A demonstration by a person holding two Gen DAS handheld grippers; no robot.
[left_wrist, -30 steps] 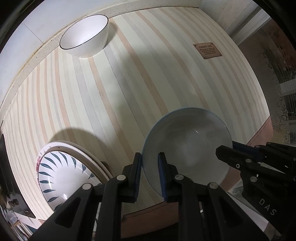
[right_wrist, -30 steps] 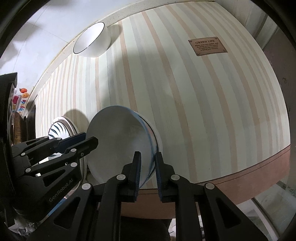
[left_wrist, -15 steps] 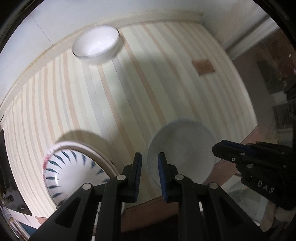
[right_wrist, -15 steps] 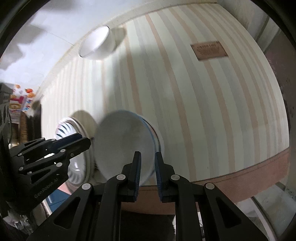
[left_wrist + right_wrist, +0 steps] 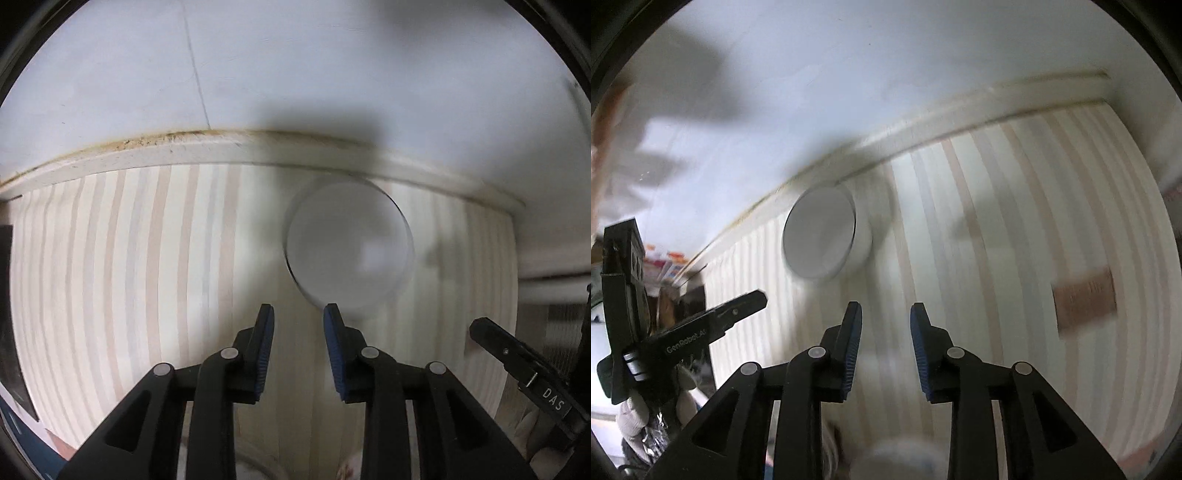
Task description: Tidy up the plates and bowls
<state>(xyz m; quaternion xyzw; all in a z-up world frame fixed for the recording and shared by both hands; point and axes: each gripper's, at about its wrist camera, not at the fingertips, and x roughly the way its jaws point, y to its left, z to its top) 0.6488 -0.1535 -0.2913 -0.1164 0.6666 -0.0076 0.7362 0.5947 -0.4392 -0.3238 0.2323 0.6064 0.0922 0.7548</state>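
Note:
A white bowl [image 5: 349, 247] stands on the striped tablecloth near the back wall, blurred by motion. It also shows in the right wrist view [image 5: 822, 234], ahead and left. My left gripper [image 5: 298, 325] is open and empty, a short way in front of the bowl. My right gripper [image 5: 885, 323] is open and empty, further back from it. A pale blurred bowl rim [image 5: 897, 458] shows low between the right gripper's arms, and a faint rim [image 5: 258, 465] under the left gripper.
The striped tablecloth [image 5: 129, 277] runs to a cream ledge [image 5: 147, 147] at the wall. A brown label [image 5: 1084, 301] lies on the cloth at the right. The right gripper's finger [image 5: 517, 354] shows at the right edge of the left view.
Both grippers have opened and let go of the blue-rimmed bowl. Both have swung up and forward toward the white bowl at the back. The patterned plates have left the views.

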